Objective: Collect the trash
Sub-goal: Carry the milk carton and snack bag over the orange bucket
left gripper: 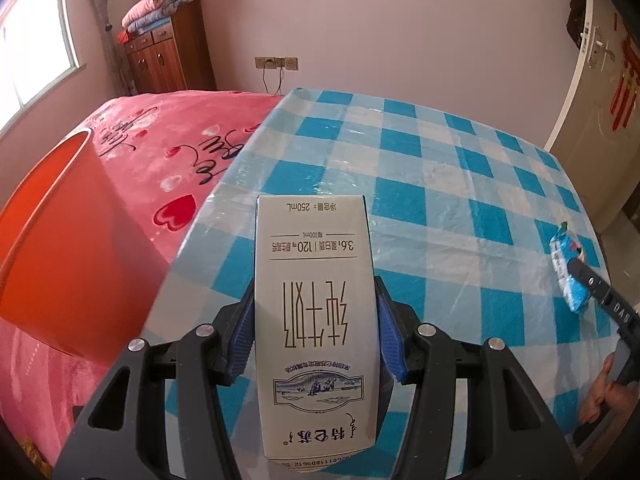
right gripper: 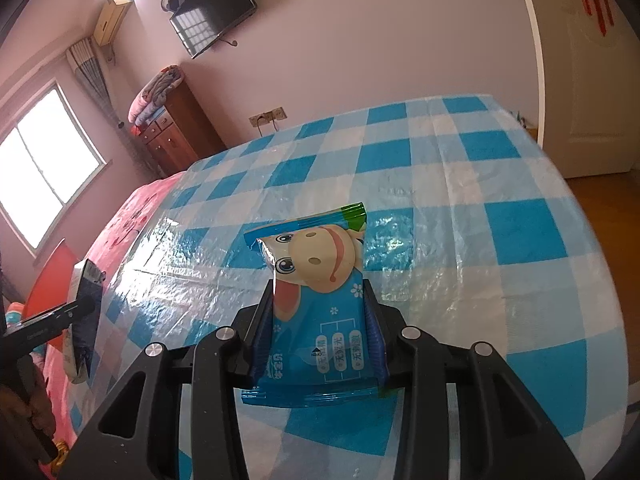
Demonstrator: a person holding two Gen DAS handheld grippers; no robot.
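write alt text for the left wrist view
The left gripper clamps a white rectangular milk carton above a table in a blue-and-white checked plastic cloth. An orange plastic bucket stands to the left beside a pink bed.

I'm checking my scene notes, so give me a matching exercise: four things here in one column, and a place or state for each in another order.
1. milk carton
2. blue wet-wipe packet
3. orange bin
4. checked tablecloth

a. stands beside the table
b. gripped in the right tongs
c. covers the table
d. gripped in the left tongs

Pairs: 1-d, 2-b, 3-a, 4-c
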